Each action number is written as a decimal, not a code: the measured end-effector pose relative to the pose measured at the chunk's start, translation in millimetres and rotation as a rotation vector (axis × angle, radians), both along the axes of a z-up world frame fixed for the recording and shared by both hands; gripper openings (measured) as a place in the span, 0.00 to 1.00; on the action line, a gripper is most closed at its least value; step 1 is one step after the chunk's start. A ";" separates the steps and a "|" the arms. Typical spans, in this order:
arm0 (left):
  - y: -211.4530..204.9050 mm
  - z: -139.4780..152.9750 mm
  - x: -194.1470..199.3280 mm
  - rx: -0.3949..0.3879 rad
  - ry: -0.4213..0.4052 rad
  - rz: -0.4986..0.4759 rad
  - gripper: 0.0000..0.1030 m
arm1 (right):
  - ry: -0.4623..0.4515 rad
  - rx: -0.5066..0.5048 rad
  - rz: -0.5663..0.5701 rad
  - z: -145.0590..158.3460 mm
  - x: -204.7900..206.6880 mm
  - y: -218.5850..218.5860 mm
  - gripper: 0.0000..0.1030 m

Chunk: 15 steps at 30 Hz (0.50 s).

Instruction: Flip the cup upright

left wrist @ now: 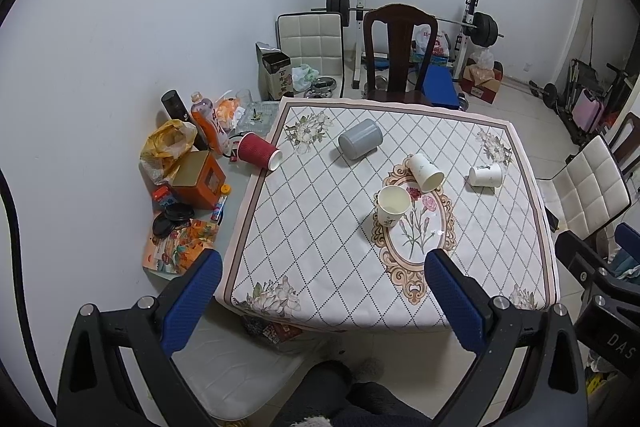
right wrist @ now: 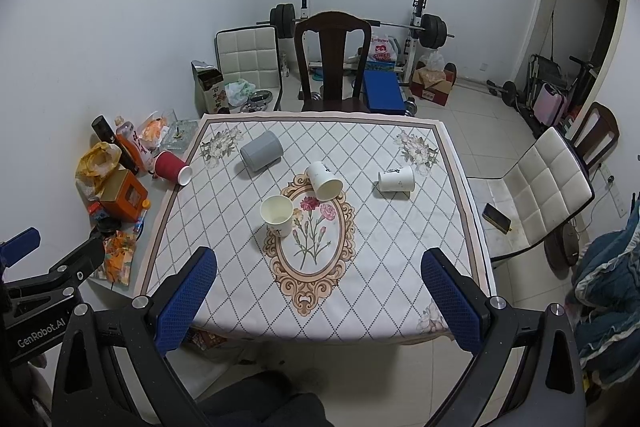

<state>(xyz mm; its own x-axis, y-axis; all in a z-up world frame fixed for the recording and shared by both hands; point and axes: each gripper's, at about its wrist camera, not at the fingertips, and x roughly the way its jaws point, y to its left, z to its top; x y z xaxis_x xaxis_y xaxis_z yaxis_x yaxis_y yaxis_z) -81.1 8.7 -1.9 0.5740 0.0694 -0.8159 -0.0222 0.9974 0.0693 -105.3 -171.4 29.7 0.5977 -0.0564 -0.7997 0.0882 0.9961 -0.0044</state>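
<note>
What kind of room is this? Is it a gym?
Probably a home dining room doubling as a workout space: a clothed table with cups, a wooden chair behind it, and a barbell rack against the wall.

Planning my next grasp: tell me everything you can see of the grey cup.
The grey cup is a plain, matte, handleless cylinder, plastic or ceramic by its look. It lies on its side on the patterned tablecloth, far-left area, beside a corner flower print, closed base toward the cameras. Nothing else touches it; both grippers are far off.

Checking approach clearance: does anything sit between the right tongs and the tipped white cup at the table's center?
Nothing visible does. Bare tablecloth lies between the open right tongs and the tipped cup; the upright cup stands to the left.
</note>
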 end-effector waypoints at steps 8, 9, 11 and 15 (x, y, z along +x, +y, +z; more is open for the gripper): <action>-2.8 2.2 -0.4 -0.002 -0.002 -0.003 1.00 | 0.000 0.001 -0.002 1.0 0.6 0.0 1.00; -3.9 3.2 -0.1 -0.002 -0.004 -0.003 1.00 | -0.001 0.001 -0.002 1.1 -0.3 0.1 1.00; -5.9 5.5 -0.2 -0.003 -0.006 -0.003 1.00 | 0.000 0.001 -0.003 0.9 0.6 0.0 1.00; -5.9 5.5 0.0 -0.003 -0.006 -0.003 1.00 | 0.000 0.002 -0.002 0.9 -0.1 0.1 1.00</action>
<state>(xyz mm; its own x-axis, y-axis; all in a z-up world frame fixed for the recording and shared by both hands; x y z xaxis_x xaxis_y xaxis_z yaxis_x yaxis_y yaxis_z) -81.1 2.8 3.6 0.5790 0.0655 -0.8127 -0.0197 0.9976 0.0664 -105.4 -171.3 30.6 0.5979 -0.0562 -0.7996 0.0906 0.9959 -0.0022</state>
